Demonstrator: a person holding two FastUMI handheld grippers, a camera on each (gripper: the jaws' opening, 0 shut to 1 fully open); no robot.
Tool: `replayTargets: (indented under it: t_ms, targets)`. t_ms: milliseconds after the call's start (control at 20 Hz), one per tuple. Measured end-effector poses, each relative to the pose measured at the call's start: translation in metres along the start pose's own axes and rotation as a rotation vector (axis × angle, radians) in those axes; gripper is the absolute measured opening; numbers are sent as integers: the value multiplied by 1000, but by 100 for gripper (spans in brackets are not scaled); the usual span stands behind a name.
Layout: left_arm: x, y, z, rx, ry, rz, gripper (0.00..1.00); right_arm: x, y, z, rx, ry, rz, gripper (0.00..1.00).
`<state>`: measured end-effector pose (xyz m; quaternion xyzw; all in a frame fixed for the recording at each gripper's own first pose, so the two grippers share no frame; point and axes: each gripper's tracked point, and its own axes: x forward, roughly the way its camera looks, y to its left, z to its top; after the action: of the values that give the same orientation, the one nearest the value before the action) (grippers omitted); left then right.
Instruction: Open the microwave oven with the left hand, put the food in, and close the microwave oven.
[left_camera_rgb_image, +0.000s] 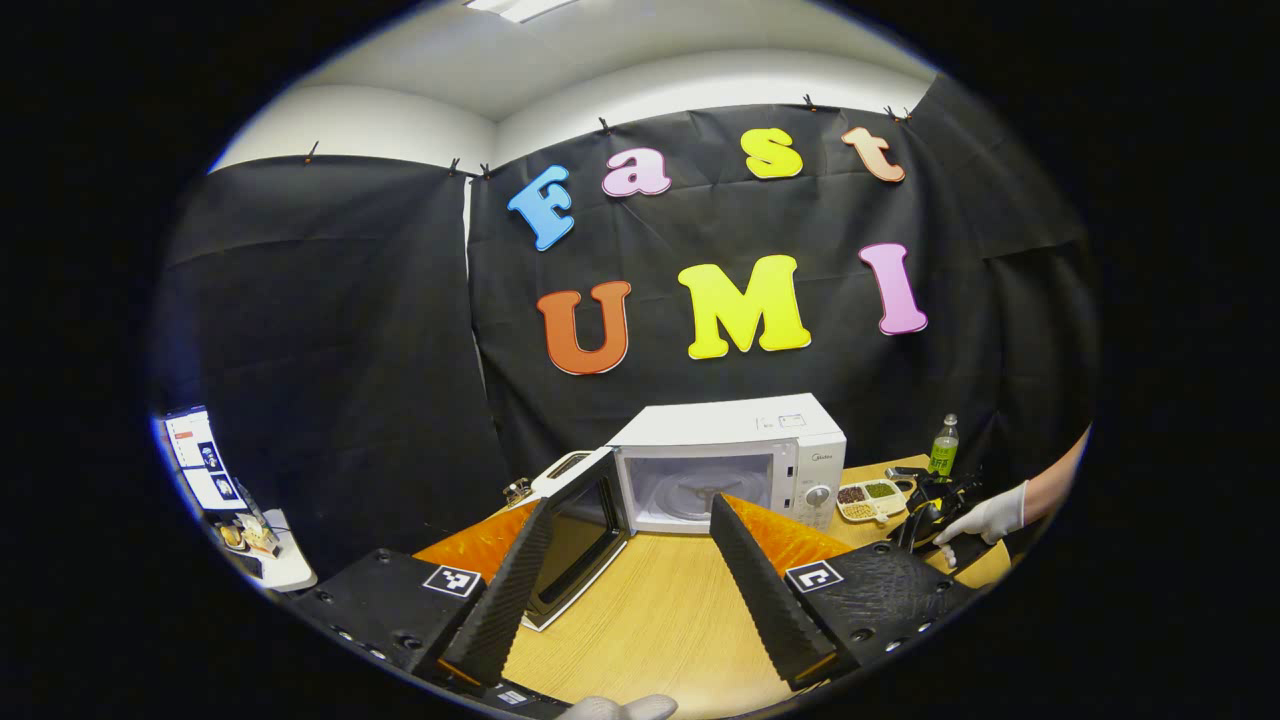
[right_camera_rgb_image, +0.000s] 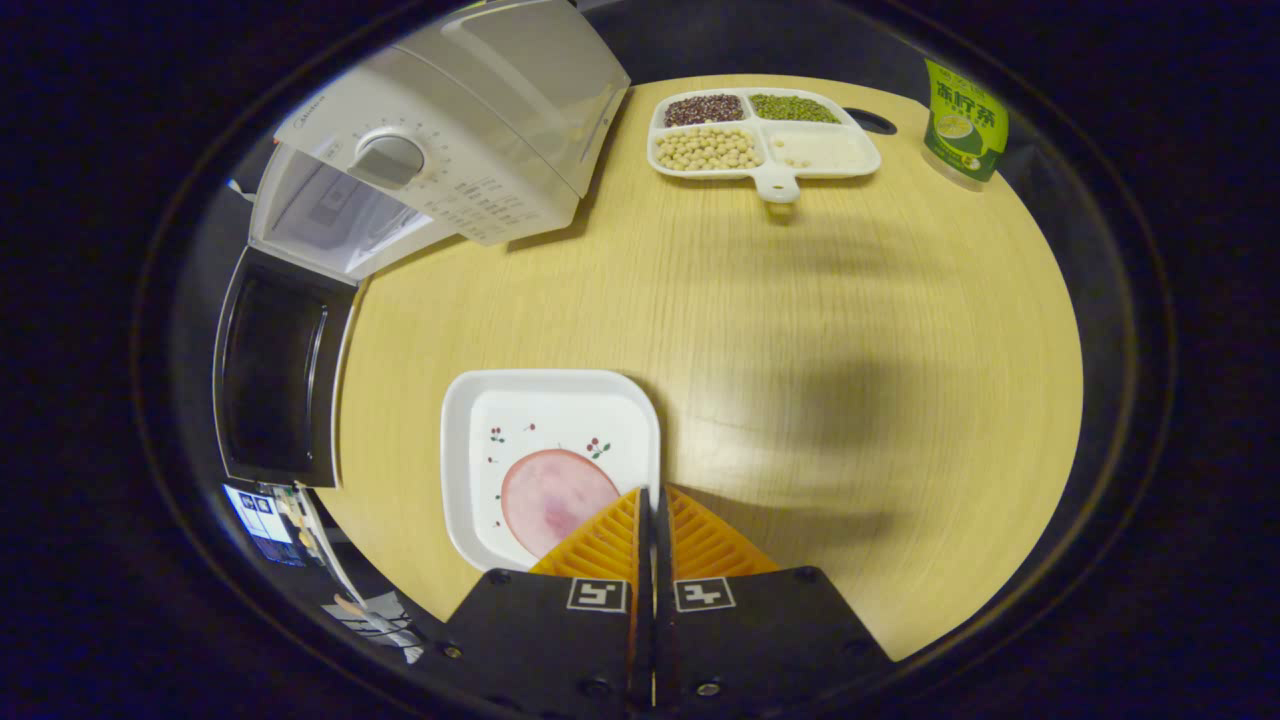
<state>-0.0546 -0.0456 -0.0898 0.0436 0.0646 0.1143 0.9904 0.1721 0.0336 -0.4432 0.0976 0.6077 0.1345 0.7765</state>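
Left tool (left_camera_rgb_image: 630, 560): fingers spread wide, grasping nothing, held low over the desk (left_camera_rgb_image: 660, 600) and facing the microwave (left_camera_rgb_image: 730, 460). Microwave stood at the far edge of the desk, door (left_camera_rgb_image: 575, 535) swung fully open to its left, cavity and glass turntable exposed. Small maker's mark on the control panel, too small to read; one round dial below it. Bare wood between the left tool and the cavity.

Right tool (right_camera_rgb_image: 652, 520): fingers pressed together, clenched at the rim of the white square plate (right_camera_rgb_image: 550, 440); whether the rim was pinched between them could not be told. Plate carried a pink round slice of food (right_camera_rgb_image: 550, 505) and a small red-berry print, and lay near the desk's near edge, just left of the tool's tips. Open door lay beyond the plate's left side, apart from it.

Divided tray (right_camera_rgb_image: 765, 135) of beans and grains sat at the far edge, just beside the microwave's right side. Green bottle (right_camera_rgb_image: 965, 120) at the far right corner, label writing not legible. Wide bare wood between plate and tray.

In the left gripper view, a gloved hand (left_camera_rgb_image: 990, 515) held the right tool at the desk's right edge.
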Motion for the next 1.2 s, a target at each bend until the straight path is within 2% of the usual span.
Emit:
replayTargets:
  t_ms: [150, 400, 600, 700, 800, 850, 1000, 1050, 1100, 1200]
  targets:
    - [13, -1, 0, -21, -20, -60, 95, 0, -1, -1, -3, 3, 11, 4]
    - [32, 30, -10, -2, -48, -138, 95, -1, 1, 0, 57, -4, -58, 4]
    - [33, 55, -20, -8, -61, -182, 95, -15, 15, -13, 202, -113, 65, 3]
    - [35, 67, -30, -15, -51, -201, 95, -4, 28, -21, 270, -182, 110, 4]
    - [36, 77, -39, -17, -25, -222, 95, 17, 52, -27, 317, -255, 178, 0]
    - [36, 82, -41, -16, -18, -230, 95, 22, 67, -26, 333, -290, 203, 4]
    - [38, 100, -48, 10, 16, -229, 95, 19, 114, -16, 415, -380, 330, 3]
    - [38, 104, -47, 13, 19, -227, 95, 18, 126, -11, 451, -412, 363, 0]
    - [39, 108, -46, 10, 25, -228, 95, 20, 138, -7, 480, -434, 400, 4]
    - [40, 112, -46, 11, 34, -226, 95, 25, 158, 10, 539, -475, 466, 4]
